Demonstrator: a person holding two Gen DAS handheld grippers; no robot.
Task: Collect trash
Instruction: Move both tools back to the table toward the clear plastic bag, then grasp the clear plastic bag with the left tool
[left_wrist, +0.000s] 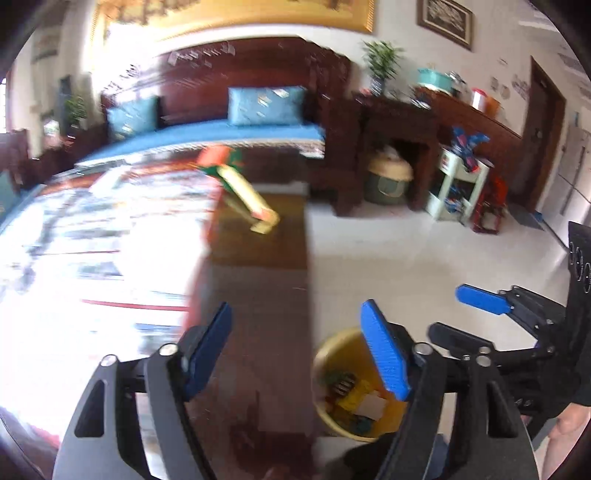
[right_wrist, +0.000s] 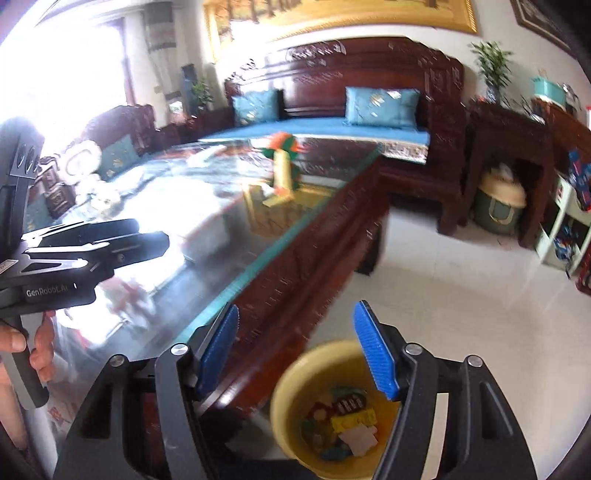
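Note:
A yellow bin (left_wrist: 338, 354) (right_wrist: 306, 376) stands on the floor beside the table and holds several wrappers. On the glass table top (left_wrist: 258, 295) (right_wrist: 221, 240) lies a long orange, green and yellow wrapper (left_wrist: 240, 184) (right_wrist: 282, 166), far ahead of both grippers. My left gripper (left_wrist: 295, 350) is open with nothing between its blue pads; it hangs over the table's edge, left of the bin. My right gripper (right_wrist: 297, 350) is open too and empty, above the bin's near side. Each gripper shows in the other's view: the right (left_wrist: 448, 312) and the left (right_wrist: 151, 232).
A dark carved wooden sofa (left_wrist: 240, 125) (right_wrist: 332, 125) with blue cushions runs behind the table. To the right are a wooden side table with a plant (left_wrist: 382, 62), a green and cream carrier (left_wrist: 388, 181), a white shelf (left_wrist: 458, 184) and pale tiled floor (left_wrist: 406, 258).

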